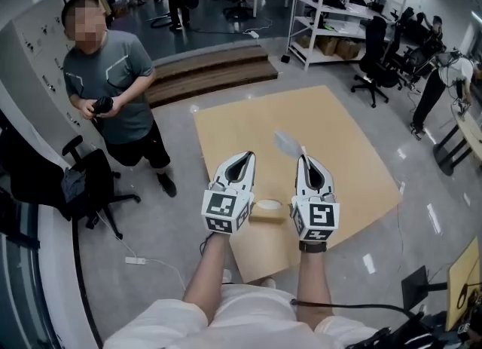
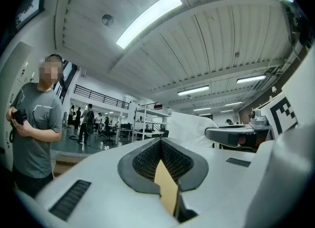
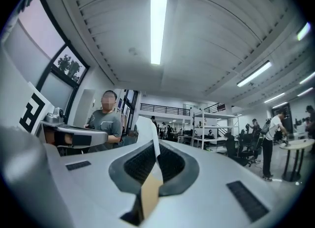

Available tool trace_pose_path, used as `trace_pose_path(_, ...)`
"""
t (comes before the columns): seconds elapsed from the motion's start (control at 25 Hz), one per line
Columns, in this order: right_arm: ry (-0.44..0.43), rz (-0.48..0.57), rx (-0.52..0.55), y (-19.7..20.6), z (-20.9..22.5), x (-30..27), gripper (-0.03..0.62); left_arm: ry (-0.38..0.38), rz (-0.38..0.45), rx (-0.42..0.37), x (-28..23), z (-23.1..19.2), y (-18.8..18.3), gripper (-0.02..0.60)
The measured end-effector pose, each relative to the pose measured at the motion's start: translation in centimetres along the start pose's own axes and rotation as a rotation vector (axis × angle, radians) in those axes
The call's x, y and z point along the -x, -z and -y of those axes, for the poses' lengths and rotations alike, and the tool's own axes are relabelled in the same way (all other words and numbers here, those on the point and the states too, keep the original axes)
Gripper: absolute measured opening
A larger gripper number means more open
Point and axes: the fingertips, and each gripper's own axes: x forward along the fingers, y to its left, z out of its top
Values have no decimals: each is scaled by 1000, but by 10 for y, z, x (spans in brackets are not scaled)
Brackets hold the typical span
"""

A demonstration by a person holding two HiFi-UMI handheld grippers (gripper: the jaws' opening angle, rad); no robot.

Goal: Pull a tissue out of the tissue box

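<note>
The tissue box (image 1: 269,209) lies low on a tan board (image 1: 346,151) on the floor, seen in the head view between my two raised grippers. My right gripper (image 1: 303,157) is shut on a white tissue (image 1: 286,142), which sticks up from its tips well clear of the box. In the right gripper view the tissue (image 3: 146,131) rises out of the closed jaws of the right gripper (image 3: 156,146). My left gripper (image 1: 248,155) is held up beside it, its jaws together with nothing in them. The left gripper view shows its closed tips (image 2: 160,141) and the tissue (image 2: 189,128) off to the right.
A person (image 1: 113,91) stands at the left and holds a dark object. A black office chair (image 1: 90,182) is near them. Wooden steps (image 1: 211,72) lie beyond the board, with shelves (image 1: 339,16) and more chairs at the back right.
</note>
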Motion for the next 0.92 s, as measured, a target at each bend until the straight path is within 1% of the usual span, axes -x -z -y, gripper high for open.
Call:
trace_pose_path(0.12,24,3,8,2,-2,-1,3,7,-3,-10,1,-4,3,0)
trace_pose_path(0.32,35,1,15,4,7,-1,3,19,-18,-29,-9,4,6,0)
trace_pose_path(0.68,49,4,13,4,10,0,3,40,-29,-22,-12,5,11,0)
trace_pose_path(0.92,48,13,17,6,-3,-7,3,46,-31,-16,-7,-9,18,0)
